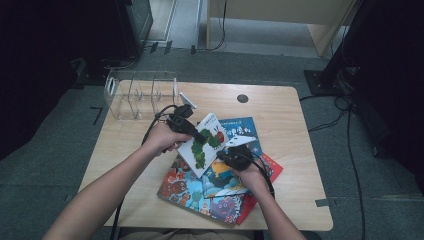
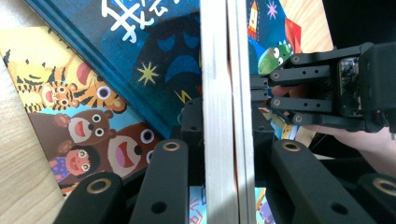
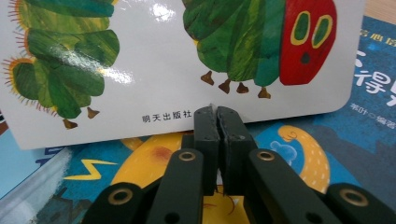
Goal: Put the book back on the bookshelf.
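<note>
High view: the caterpillar book (image 1: 204,145) was lifted off the book pile (image 1: 220,185) at mid-counter, tilted, its long axis running from lower left to upper right. The left gripper (image 1: 196,135) had it at the upper-left edge; the right gripper (image 1: 231,154) sat at the lower-right edge, just beside the book. A clear acrylic rack (image 1: 141,93) stood at the far-left corner of the counter (image 1: 280,120), well apart from the book and nearer the left hand (image 1: 162,137). Judgement: the book was probably headed for the rack, so the left side leads.

Left gripper view: the caterpillar book (image 2: 219,116) ran edge-on, straight up between the jaws, which straddled its thick board pages; the pads looked to be on it, a pinch across the thickness. The right gripper (image 2: 261,100) was seen beyond, at the book's far side.

Right gripper view: the right gripper (image 3: 217,122) had its jaws pressed together, nothing visible between them, tips touching or just under the bottom edge of the caterpillar book (image 3: 154,60). The book lay straight ahead and above the tips, its cover facing the camera. Judgement: it was propping the book, not gripping.
</note>
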Action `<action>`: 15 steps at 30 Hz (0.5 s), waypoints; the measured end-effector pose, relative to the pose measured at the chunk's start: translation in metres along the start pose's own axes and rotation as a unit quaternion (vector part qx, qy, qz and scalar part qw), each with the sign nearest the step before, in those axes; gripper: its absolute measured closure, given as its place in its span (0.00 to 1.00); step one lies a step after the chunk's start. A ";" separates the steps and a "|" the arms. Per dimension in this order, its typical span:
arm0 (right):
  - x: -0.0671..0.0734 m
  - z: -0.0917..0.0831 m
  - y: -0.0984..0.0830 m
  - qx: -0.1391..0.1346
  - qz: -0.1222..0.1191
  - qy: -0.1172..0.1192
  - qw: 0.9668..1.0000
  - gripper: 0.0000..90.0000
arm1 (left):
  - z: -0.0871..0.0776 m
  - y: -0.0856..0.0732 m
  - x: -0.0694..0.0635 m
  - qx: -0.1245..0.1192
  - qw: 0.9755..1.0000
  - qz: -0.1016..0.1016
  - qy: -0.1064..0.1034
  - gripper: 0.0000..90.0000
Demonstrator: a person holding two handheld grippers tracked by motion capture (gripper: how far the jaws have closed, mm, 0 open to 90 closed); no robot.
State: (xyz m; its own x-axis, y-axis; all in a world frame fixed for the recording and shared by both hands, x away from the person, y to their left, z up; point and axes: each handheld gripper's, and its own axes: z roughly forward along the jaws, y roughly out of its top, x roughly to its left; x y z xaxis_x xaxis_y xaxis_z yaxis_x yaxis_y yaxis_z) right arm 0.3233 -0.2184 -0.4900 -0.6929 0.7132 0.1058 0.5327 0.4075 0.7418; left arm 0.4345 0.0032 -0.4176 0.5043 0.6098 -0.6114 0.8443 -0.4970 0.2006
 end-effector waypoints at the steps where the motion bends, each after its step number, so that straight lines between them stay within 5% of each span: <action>1: 0.000 0.000 0.000 0.000 0.000 0.000 1.000 0.96 | 0.000 0.000 0.000 0.002 1.000 -0.004 0.000 0.85; 15: -0.001 0.002 0.001 -0.001 -0.009 0.005 1.000 0.96 | -0.004 0.003 -0.010 0.035 0.999 0.000 0.022 0.86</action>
State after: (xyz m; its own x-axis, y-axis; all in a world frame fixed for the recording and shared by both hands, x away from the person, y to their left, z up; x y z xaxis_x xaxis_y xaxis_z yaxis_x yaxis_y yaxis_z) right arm 0.3253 -0.2174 -0.4902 -0.7070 0.7003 0.0981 0.5192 0.4199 0.7444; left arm 0.4330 -0.0021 -0.4080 0.5131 0.6357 -0.5767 0.8303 -0.5378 0.1459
